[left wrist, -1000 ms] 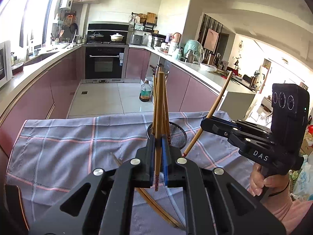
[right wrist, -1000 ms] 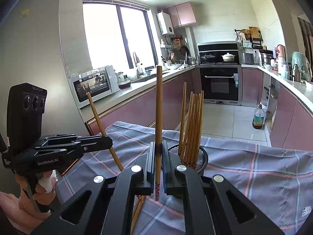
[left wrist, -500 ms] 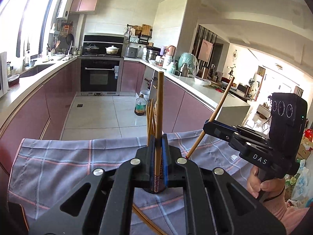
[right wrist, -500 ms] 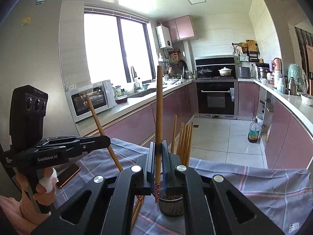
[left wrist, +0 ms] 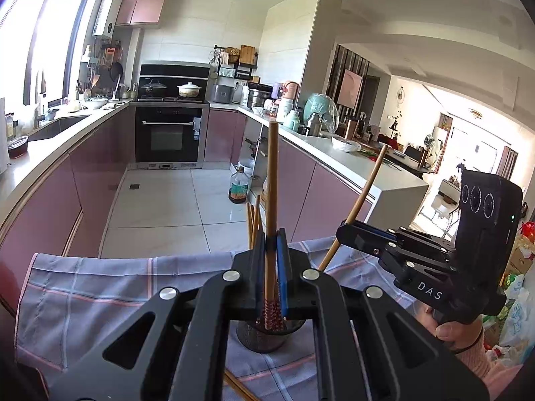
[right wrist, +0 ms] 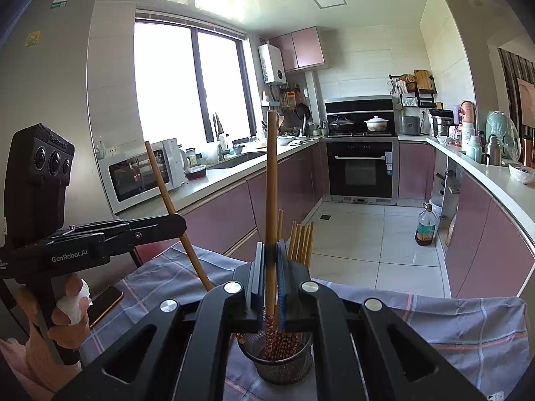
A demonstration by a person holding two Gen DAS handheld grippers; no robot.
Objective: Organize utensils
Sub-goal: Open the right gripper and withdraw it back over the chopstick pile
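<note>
In the left wrist view my left gripper [left wrist: 271, 244] is shut on an upright wooden chopstick [left wrist: 272, 180], whose patterned end hangs over a dark mesh holder [left wrist: 264, 339]. Other chopsticks [left wrist: 251, 224] stand in that holder. To the right, my right gripper [left wrist: 342, 229] is shut on a slanted chopstick [left wrist: 366, 197]. In the right wrist view the right gripper [right wrist: 270, 247] clamps its chopstick [right wrist: 271, 173] above the holder [right wrist: 279, 364], which has several chopsticks [right wrist: 301, 240] in it. The left gripper [right wrist: 180, 224] shows at the left with its chopstick [right wrist: 164, 190].
A blue checked cloth [left wrist: 83, 287] covers the table under the holder. One more chopstick [left wrist: 239, 388] lies on the cloth near the bottom edge. A phone [right wrist: 105, 302] lies at the table's left side. Kitchen counters and an oven stand beyond.
Both grippers have risen with their chopsticks still clamped. The holder has dropped lower in both views and now sits under the jaws.
</note>
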